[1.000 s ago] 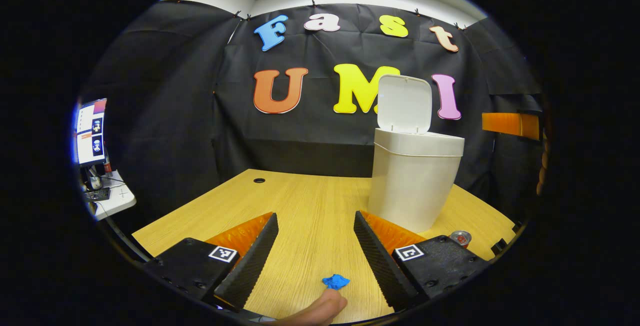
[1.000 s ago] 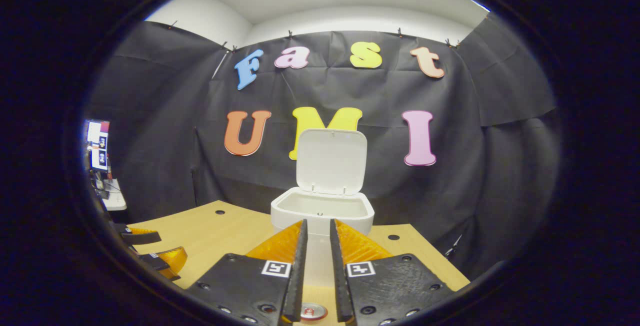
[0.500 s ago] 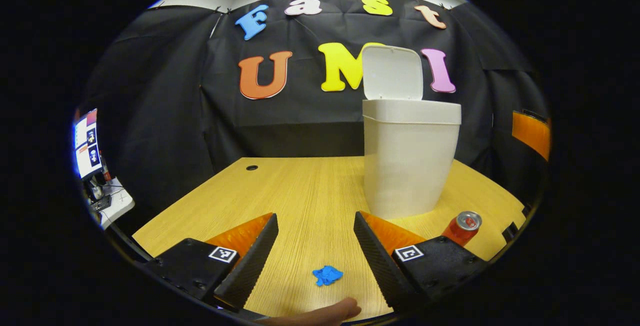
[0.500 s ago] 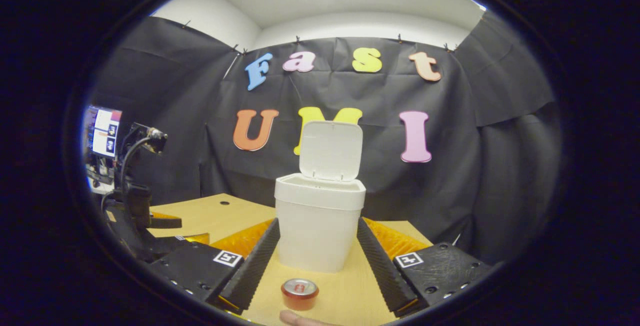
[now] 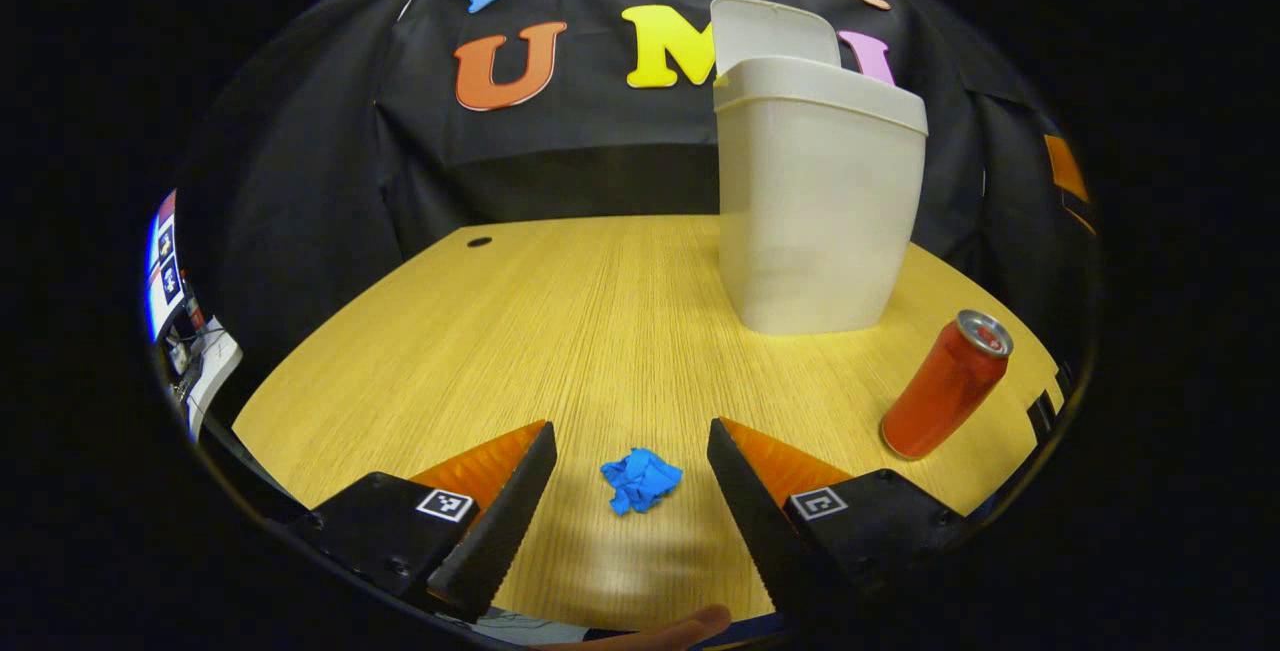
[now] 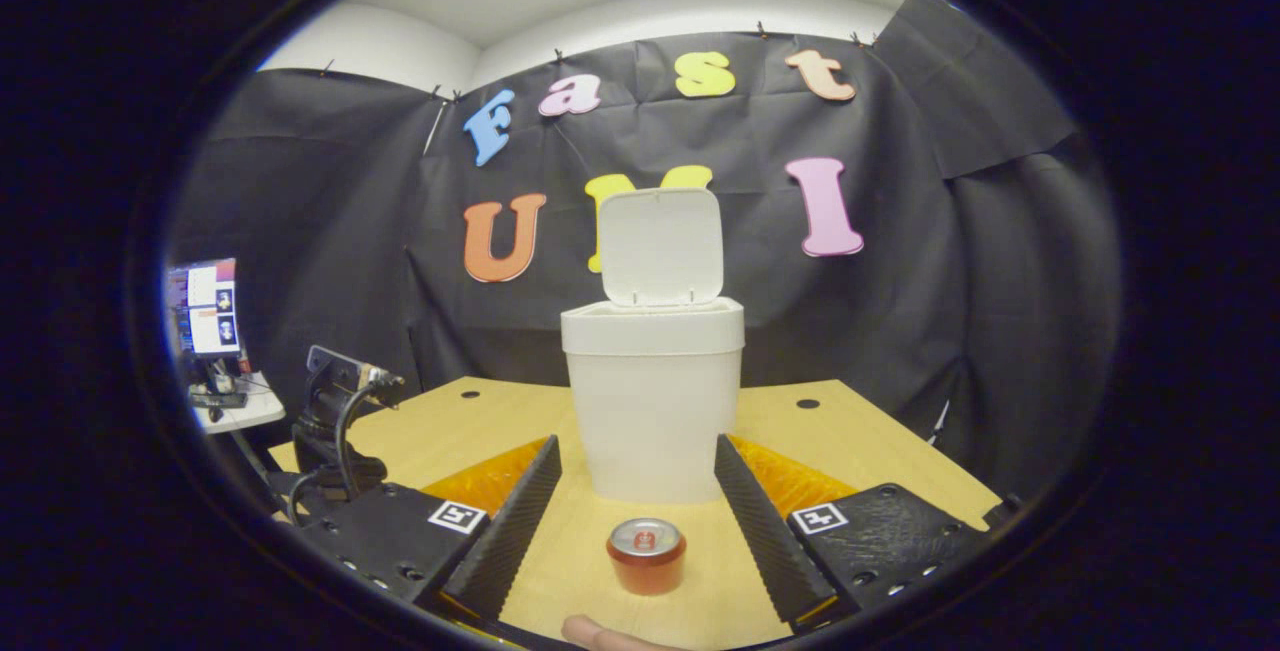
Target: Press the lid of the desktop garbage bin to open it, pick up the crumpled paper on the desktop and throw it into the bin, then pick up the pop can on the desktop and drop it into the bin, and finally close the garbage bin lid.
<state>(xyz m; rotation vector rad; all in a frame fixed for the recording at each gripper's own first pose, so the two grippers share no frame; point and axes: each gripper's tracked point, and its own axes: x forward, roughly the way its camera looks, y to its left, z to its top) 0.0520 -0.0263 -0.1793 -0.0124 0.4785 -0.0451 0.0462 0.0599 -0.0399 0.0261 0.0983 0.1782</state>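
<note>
White bin (image 5: 815, 201) (lid (image 6: 660, 246) up); blue paper (image 5: 640, 479), red can (image 5: 945, 386) upright.

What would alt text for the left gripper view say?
Open left gripper with its fingers either side of a crumpled blue paper on a wooden desk. Beyond stand a white bin, lid up, and an upright red can.
</note>
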